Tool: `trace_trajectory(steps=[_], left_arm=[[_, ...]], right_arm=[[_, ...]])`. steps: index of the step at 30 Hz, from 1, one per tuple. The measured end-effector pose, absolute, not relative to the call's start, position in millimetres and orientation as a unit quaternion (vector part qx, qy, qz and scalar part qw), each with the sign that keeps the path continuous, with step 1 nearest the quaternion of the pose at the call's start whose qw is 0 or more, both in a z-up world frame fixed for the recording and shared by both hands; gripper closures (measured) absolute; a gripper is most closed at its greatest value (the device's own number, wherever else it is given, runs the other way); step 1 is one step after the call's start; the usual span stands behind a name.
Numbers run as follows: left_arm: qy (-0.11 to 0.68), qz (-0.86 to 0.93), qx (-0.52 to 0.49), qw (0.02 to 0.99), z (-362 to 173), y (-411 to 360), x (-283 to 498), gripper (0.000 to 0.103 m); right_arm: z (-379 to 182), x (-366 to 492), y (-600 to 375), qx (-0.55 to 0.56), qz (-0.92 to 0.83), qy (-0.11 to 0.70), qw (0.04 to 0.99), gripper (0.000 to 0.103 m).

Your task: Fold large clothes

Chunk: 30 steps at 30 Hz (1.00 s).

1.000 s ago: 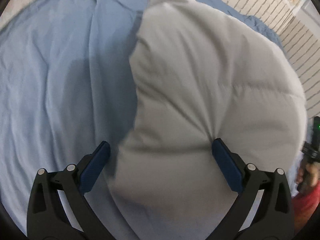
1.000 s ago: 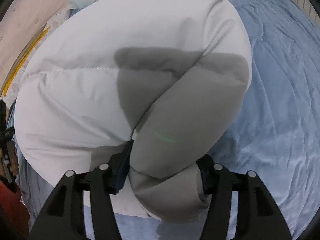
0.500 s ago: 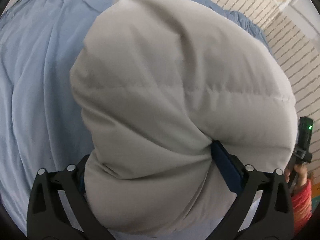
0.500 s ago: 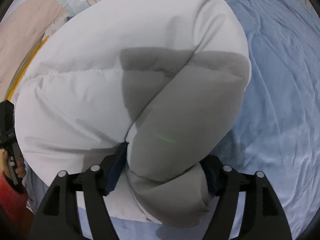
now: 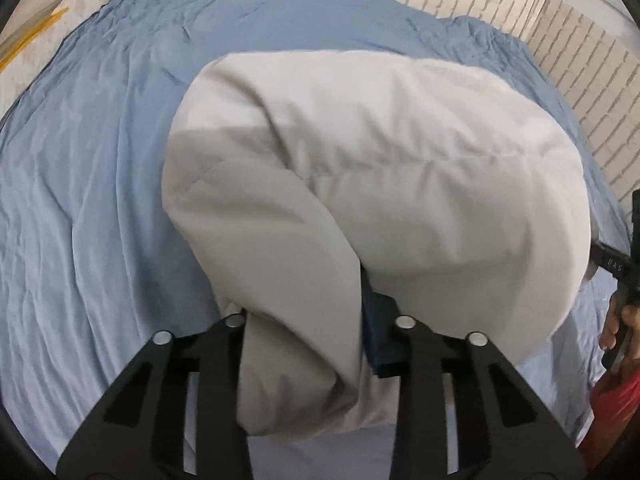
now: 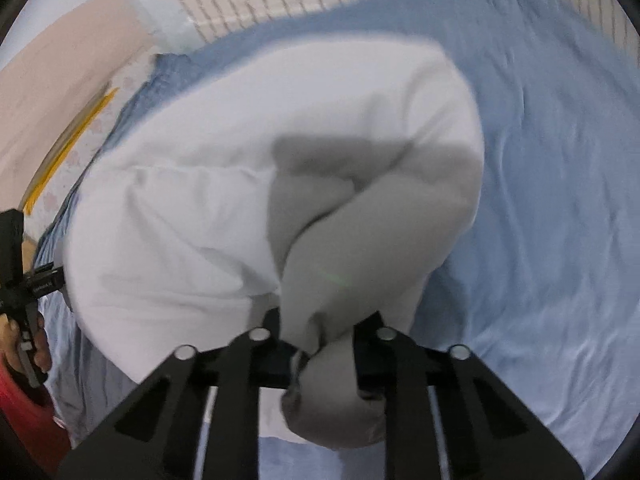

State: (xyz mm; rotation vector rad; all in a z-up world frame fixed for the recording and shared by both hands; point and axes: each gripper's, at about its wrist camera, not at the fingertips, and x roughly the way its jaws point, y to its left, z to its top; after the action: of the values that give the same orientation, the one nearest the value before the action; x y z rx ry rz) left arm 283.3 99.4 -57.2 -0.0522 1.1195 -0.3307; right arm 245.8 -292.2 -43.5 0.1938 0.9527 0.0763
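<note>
Now both tools (image 5: 316, 344) (image 6: 320, 344) tighter on the jacket (image 5: 400, 184), more bunched than before.

Soft, even indoor light. Grey shadow patches lie on the coat (image 5: 400, 168). The right wrist view is motion-blurred, the left sharper; fisheye bending and dark vignetting ring both.

Black claw (image 5: 320, 344), silver screws, red sleeve (image 5: 612, 404)

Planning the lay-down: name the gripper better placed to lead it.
Neither clearly. Left gripper and right gripper each clamp a bunched end of the jacket over the sheet.
</note>
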Motion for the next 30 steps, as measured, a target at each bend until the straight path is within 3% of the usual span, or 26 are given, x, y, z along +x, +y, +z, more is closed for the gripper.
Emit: trace_trajectory(steps=[9, 12, 15, 17, 19, 22, 24, 28, 29, 30], left_arm=[[0.509, -0.188, -0.015, 0.84, -18.1, 31.0, 222.9, 0.077], [0.497, -0.233, -0.01, 0.836, -10.2, 3.6, 192.7, 0.077], [0.486, -0.258, 0.03, 0.834, -14.8, -12.4, 161.4, 0.076], [0.49, -0.242, 0.053, 0.836, -27.0, -4.0, 153.3, 0.071], [0.501, -0.236, 0.039, 0.832, -36.9, 15.6, 155.1, 0.051], [0.5, -0.225, 0.016, 0.836, -36.8, 46.3, 151.5, 0.036], [0.495, -0.216, 0.012, 0.842, -29.6, 58.3, 140.9, 0.034], [0.449, -0.199, 0.025, 0.871, 3.9, 64.5, 109.3, 0.005], [0.437, -0.194, 0.027, 0.878, 15.1, 60.1, 113.8, 0.003], [0.429, -0.191, 0.026, 0.882, 24.8, 56.6, 111.8, 0.003]], right_arm=[[52.7, 146.5, -330.7, -0.005, -0.004, 0.359, 0.933, 0.09], [45.3, 103.5, -371.4, 0.004, -0.054, 0.382, 0.923, 0.09], [2.7, 74.3, -429.1, 0.057, -0.08, 0.435, 0.895, 0.086], [-26.7, 66.5, -450.2, 0.09, -0.067, 0.462, 0.88, 0.082], [-47.7, 61.9, -462.5, 0.11, -0.067, 0.475, 0.871, 0.074], [-40.5, 56.7, -466.2, 0.114, -0.076, 0.467, 0.874, 0.069], [-31.5, 48.5, -464.8, 0.122, -0.085, 0.467, 0.872, 0.068], [-22.8, 26.5, -447.0, 0.129, -0.088, 0.471, 0.868, 0.061], [-19.2, 26.8, -435.9, 0.125, -0.095, 0.469, 0.869, 0.045], [-13.9, 20.8, -425.6, 0.114, -0.115, 0.456, 0.875, 0.019]])
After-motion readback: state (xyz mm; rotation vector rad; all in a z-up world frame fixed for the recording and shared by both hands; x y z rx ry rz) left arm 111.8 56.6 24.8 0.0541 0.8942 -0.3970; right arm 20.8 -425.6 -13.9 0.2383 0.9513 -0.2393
